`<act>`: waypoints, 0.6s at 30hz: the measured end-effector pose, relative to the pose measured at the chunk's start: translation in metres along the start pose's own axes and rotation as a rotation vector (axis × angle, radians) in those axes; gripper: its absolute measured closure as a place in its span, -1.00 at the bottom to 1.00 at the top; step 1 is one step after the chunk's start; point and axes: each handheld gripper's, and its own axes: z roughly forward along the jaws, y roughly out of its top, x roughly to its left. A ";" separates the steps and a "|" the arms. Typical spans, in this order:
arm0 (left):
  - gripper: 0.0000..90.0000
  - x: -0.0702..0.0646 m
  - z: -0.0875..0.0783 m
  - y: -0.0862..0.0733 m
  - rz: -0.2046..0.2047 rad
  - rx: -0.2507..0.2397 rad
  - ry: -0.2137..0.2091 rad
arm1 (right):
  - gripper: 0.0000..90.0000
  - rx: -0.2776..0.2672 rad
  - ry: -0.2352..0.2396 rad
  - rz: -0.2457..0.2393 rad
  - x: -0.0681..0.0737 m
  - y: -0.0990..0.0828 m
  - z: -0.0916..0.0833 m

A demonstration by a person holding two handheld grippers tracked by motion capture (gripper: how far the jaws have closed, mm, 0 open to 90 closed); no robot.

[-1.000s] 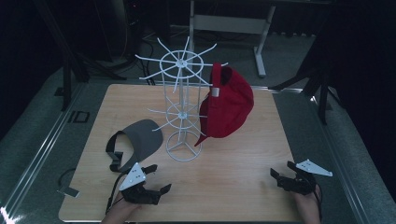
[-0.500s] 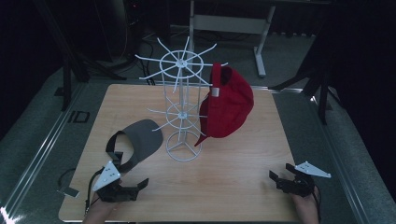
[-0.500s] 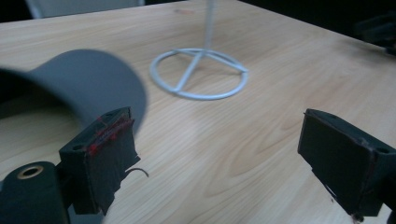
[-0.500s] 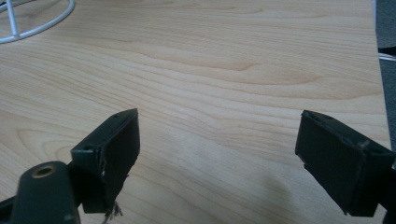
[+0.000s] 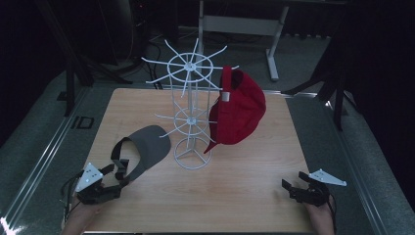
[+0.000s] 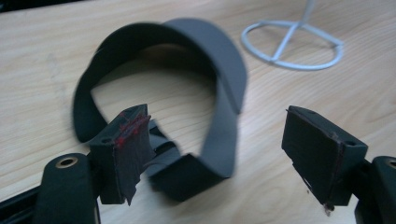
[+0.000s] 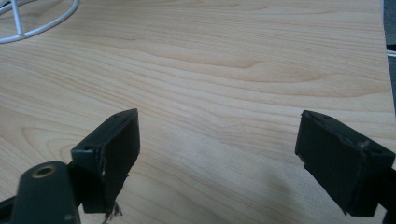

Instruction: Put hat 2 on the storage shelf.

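Left tool (image 5: 113, 183) now at grey visor (image 5: 147, 149) strap, spread but narrowing; right tool (image 5: 292, 188) spread.

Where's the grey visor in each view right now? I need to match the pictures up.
High view: grey visor lies at lower left, just ahead of the left gripper.
Left gripper view: grey visor spans the centre, its strap end between the open fingers.
Right gripper view: not in it.
Shared landmark: the white rack's ring base.
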 end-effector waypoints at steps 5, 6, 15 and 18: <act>-0.40 0.014 0.008 0.002 -0.022 0.013 0.006 | -0.69 0.003 0.000 0.002 0.000 0.000 0.000; -0.40 0.017 0.011 0.003 -0.029 0.020 0.006 | -0.69 0.003 0.001 0.002 0.000 0.000 0.000; -0.31 0.027 0.043 0.000 0.042 0.141 0.013 | -0.69 0.013 -0.002 0.000 -0.001 -0.001 0.001; -0.31 0.029 0.047 -0.001 0.046 0.173 0.016 | -0.69 0.017 -0.004 0.001 -0.002 -0.001 0.001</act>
